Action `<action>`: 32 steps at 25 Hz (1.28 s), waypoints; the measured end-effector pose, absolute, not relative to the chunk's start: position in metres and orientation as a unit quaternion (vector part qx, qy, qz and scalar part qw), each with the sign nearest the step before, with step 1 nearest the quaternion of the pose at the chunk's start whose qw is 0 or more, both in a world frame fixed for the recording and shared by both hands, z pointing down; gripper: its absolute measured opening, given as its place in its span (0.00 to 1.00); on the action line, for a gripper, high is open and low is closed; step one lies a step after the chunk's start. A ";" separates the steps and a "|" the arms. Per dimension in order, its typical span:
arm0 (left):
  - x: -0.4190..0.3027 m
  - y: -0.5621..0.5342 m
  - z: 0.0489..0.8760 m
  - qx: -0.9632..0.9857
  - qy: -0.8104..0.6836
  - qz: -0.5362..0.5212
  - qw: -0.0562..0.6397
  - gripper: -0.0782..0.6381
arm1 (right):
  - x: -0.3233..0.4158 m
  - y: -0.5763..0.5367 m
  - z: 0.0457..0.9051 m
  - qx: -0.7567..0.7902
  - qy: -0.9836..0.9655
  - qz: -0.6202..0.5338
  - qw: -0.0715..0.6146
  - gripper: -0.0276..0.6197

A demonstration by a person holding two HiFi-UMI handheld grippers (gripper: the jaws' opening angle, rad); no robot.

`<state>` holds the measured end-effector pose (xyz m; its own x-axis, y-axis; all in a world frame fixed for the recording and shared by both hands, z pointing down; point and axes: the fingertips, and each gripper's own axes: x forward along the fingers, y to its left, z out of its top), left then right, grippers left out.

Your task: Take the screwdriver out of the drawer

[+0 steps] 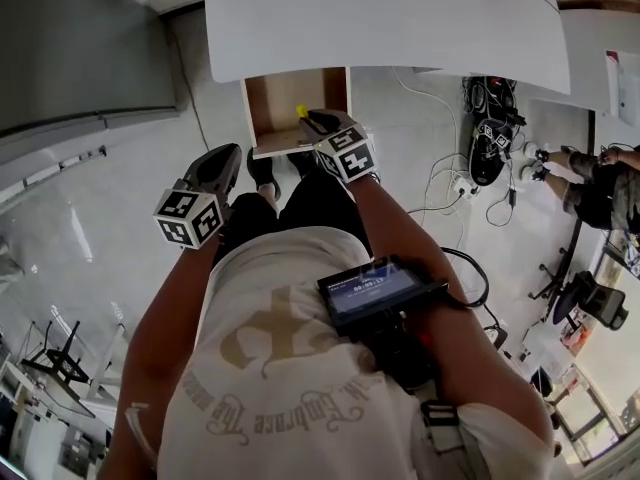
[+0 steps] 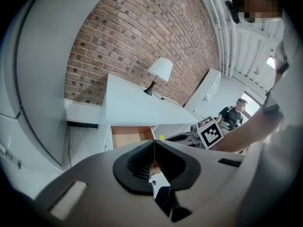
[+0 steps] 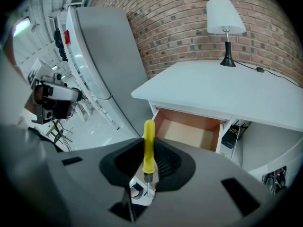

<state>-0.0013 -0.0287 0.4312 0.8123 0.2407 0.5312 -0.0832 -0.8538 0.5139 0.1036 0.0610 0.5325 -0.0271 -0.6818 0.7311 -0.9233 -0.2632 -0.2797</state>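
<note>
From the head view we see only a yellow end of the screwdriver (image 1: 301, 111) behind the right gripper (image 1: 318, 123); the table (image 1: 400, 18) hides the far part of the drawer (image 1: 278, 103).

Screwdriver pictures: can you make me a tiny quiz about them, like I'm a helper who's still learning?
1. Fill in: the screwdriver has a ____ handle.
2. Which hand's gripper holds it: A) left, B) right?
3. True or false: the drawer under the desk stands open.

Key: 1. yellow. 2. B, the right gripper. 3. True.
</note>
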 end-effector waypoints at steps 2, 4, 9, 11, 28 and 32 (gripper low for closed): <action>-0.002 -0.027 0.434 0.913 0.050 0.305 0.265 0.13 | 0.106 0.064 0.530 0.689 -0.583 0.407 0.143 0.13; -0.004 -0.028 0.437 0.913 0.055 0.308 0.262 0.13 | 0.108 0.065 0.527 0.696 -0.578 0.403 0.135 0.13; -0.003 -0.030 0.440 0.913 0.061 0.307 0.262 0.13 | 0.110 0.069 0.519 0.709 -0.570 0.397 0.123 0.13; -0.003 -0.031 0.439 0.914 0.066 0.305 0.260 0.13 | 0.109 0.071 0.514 0.715 -0.565 0.395 0.116 0.13; 0.008 -0.041 0.412 0.921 0.122 0.293 0.225 0.12 | 0.099 0.074 0.449 0.762 -0.537 0.355 0.062 0.13; 0.017 -0.039 0.407 0.922 0.139 0.290 0.217 0.13 | 0.104 0.077 0.439 0.774 -0.528 0.346 0.048 0.13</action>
<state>0.0168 -0.0389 0.4073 0.7934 0.3825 0.4734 0.1308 -0.8668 0.4812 0.1035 0.0768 0.4393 0.2035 -0.7843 0.5861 -0.8509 -0.4378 -0.2904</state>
